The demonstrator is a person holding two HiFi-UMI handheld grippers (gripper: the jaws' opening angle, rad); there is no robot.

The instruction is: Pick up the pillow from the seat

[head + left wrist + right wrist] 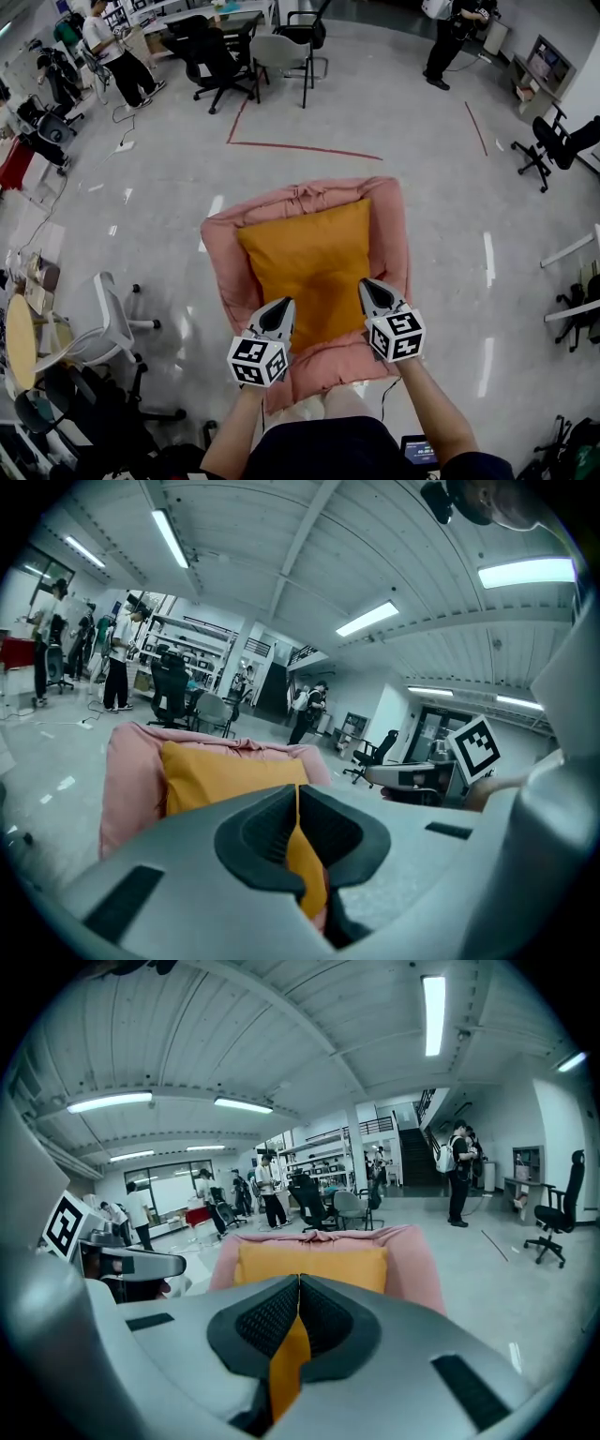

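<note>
The orange pillow (314, 267) lay flat on the pink seat (394, 225), filling most of its middle, with the seat's padded rim showing on the left, the right and the far side. From the left gripper view the pillow (216, 775) stood out against the pink back of the seat (131, 780); from the right gripper view it (309, 1265) sat square in the seat (417, 1260).

Both tools were over the near part of the pillow. The left gripper (283, 305) was toward the pillow's near left, the right gripper (367, 286) toward its near right, well apart from each other, each pointing away from the person and tilted down. In its own view the left gripper (297, 799) had its jaws pressed together, with orange showing only through the gap behind the pads. The right gripper (299, 1288) was closed in the same way. I could not tell whether either tip touched the fabric.

The seat stood on a pale, glossy floor (422, 131). A red tape line (300, 147) ran across the floor just beyond it. Farther off were a black office chair (211, 52) and a grey chair (281, 52). A white chair (108, 319) stood to the near left.
</note>
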